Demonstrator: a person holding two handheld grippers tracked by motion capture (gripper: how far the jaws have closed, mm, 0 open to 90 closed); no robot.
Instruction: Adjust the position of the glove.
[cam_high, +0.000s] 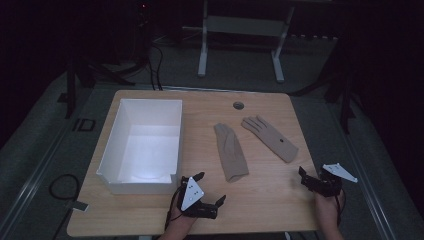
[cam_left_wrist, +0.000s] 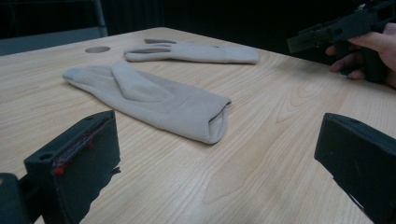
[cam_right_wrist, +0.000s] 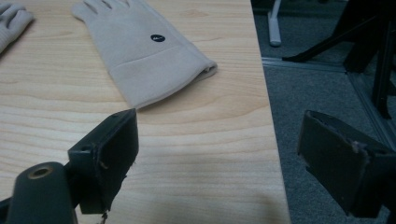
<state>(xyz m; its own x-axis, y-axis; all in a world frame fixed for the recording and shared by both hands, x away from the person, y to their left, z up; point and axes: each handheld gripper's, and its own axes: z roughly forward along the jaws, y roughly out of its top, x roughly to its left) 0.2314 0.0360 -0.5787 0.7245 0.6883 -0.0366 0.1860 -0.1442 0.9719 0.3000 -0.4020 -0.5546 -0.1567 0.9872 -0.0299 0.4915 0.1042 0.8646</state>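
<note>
Dim floor and stand legs frame a pale wooden tabletop (cam_high: 260, 200). At the frame's left half sits an empty white bin (cam_high: 120, 131). Right of it lie two beige gloves. The near glove (cam_high: 231, 151) lies up-frame and slightly right of the left hand-held gripper (cam_high: 209, 189), cuff toward it, long axis running up the frame. The far glove (cam_high: 270, 138) slants from upper left to lower right, cuff nearest the right hand-held gripper (cam_high: 306, 179) at lower right. Both hover low at the near edge, jaws spread wide, nothing between them, each aimed at its own glove's cuff.
</note>
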